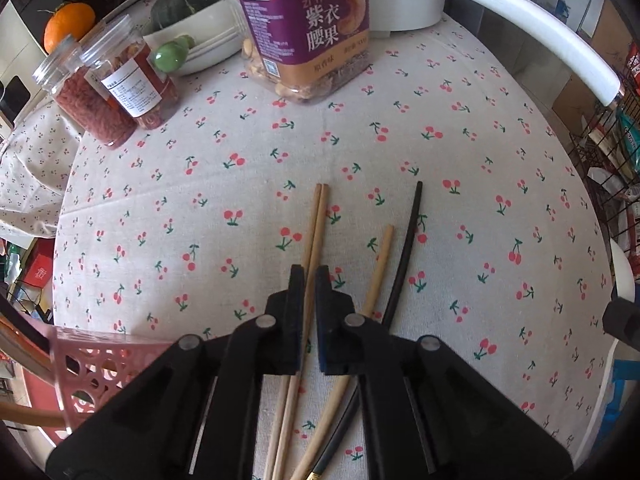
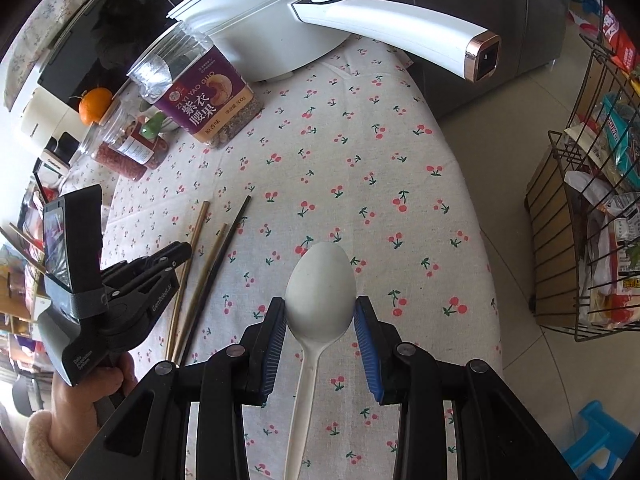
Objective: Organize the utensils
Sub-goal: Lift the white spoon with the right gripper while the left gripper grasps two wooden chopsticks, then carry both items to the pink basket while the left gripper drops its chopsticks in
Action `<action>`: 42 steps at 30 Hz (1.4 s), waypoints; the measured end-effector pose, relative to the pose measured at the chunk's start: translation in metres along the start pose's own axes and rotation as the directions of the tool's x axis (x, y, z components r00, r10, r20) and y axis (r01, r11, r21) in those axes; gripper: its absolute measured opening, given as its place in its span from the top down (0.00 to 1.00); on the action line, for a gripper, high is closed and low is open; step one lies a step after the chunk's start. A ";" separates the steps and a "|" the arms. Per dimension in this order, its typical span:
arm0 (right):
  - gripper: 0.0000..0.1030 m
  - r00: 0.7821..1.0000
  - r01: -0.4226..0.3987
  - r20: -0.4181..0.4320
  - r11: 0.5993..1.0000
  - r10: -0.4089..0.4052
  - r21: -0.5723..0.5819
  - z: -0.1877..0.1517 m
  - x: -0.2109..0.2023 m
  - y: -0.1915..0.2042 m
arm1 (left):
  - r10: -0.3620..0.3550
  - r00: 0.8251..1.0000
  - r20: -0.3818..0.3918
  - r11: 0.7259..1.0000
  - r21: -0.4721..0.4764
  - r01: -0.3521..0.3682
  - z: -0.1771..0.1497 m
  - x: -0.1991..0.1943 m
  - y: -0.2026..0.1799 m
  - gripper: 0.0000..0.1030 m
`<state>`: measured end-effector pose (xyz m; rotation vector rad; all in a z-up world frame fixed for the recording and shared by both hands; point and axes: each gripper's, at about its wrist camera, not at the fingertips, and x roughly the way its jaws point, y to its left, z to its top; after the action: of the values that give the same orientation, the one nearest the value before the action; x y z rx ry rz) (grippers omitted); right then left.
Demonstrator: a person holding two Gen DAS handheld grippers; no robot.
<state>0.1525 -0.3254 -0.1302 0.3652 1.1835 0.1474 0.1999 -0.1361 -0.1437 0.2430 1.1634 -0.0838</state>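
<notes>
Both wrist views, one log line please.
left claw: around pale wooden chopstick pair | right claw: open, straddling white plastic spoon

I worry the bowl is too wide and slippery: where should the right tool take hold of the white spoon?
Grip the white spoon by its narrow flat handle, just behind the bowl. Come straight down from above with the right tool, fingers either side, since the spoon lies flat on the tablecloth.
</notes>
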 end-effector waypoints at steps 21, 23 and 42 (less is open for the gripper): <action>0.66 0.999 0.004 0.044 1.000 -0.005 0.010 -0.002 -0.012 0.002 | -0.031 0.999 0.025 0.996 0.090 0.028 0.001 0.002 -0.016 0.90; 0.66 0.997 0.018 0.077 1.000 -0.018 0.007 -0.004 -0.023 0.002 | -0.077 0.995 0.069 0.992 0.109 0.069 -0.009 -0.019 -0.023 0.90; 0.66 0.926 -0.046 0.372 0.997 0.065 -0.058 -0.056 -0.116 0.061 | -0.313 0.775 0.549 0.949 0.145 0.281 -0.101 -0.230 0.066 0.91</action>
<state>0.0618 -0.2922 -0.0253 0.3657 0.7911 0.1479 0.0309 -0.0628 0.0389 0.0661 0.5893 -0.4434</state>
